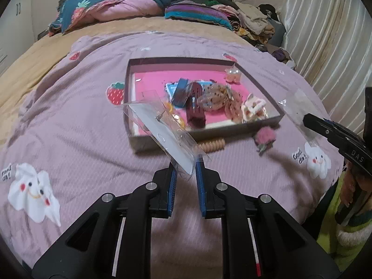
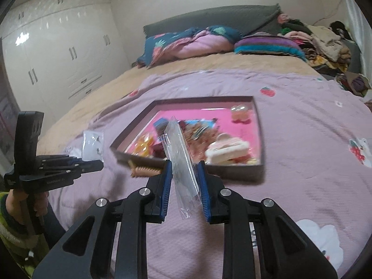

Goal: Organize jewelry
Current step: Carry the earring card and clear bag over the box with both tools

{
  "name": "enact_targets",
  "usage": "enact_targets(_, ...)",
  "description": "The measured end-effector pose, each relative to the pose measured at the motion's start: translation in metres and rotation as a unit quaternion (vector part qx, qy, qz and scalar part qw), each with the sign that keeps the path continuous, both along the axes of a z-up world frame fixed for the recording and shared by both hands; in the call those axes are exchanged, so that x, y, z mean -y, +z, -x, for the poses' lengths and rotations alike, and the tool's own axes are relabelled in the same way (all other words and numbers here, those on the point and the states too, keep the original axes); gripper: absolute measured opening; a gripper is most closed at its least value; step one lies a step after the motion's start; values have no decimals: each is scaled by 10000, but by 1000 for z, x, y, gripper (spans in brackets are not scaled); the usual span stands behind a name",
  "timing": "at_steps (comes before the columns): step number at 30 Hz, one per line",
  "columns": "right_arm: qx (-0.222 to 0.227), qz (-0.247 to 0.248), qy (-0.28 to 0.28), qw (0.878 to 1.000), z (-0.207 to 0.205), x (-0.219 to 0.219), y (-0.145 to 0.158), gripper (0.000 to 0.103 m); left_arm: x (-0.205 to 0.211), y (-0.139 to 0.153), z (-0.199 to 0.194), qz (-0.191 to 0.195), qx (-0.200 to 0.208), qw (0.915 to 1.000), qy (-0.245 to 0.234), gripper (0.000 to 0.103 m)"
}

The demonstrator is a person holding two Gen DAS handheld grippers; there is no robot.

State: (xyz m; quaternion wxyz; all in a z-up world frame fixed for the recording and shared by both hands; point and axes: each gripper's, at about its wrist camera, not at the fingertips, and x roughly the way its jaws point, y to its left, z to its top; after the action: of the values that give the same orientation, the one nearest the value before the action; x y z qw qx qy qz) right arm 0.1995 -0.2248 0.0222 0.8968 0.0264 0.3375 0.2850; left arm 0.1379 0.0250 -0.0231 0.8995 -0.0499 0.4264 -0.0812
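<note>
Two pairs of tongs, each pinching something above the bed (image 1: 58,121). Left tongs (image 1: 186,174) clamp a white card in a clear sleeve (image 1: 162,127), small earrings on it. Right tongs (image 2: 184,181) are closed on an empty-looking clear plastic sleeve (image 2: 180,153). Both are held just in front of the shallow box (image 1: 260,81) with the pink floor, where hair clips and a scrunchie already lie. A coiled hair tie (image 1: 212,145) and a pink fuzzy clip (image 1: 265,137) rest on the cover beside it.

Step, as judged: sorting packaging from jewelry, mid-carry. Next move likely calls for lowering the card into the box and setting the empty sleeve aside, gently, since thin plastic slips.
</note>
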Motion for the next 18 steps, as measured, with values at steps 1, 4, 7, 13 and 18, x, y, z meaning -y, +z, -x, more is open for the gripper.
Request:
enact_targets(1, 6, -26, -56, 10000, -2, 3, 1, 22, 1, 2, -4, 6, 16, 10000, -11, 9)
enact_targets(4, 49, -103, -199, 9997, -7, 13, 5, 22, 4, 5, -13, -13, 50, 10000, -59, 9)
enact_targets(7, 110, -118, -310, 9994, -11, 19, 9, 22, 5, 7, -21, 1, 95, 9999, -78, 9)
enact_targets(13, 176, -180, -394, 9989, -19, 24, 16, 22, 12, 14, -37, 49, 210, 9997, -152, 9)
enact_targets(18, 261, -213, -435, 9985, -30, 23, 24, 22, 17, 15, -51, 60, 231, 9995, -201, 9)
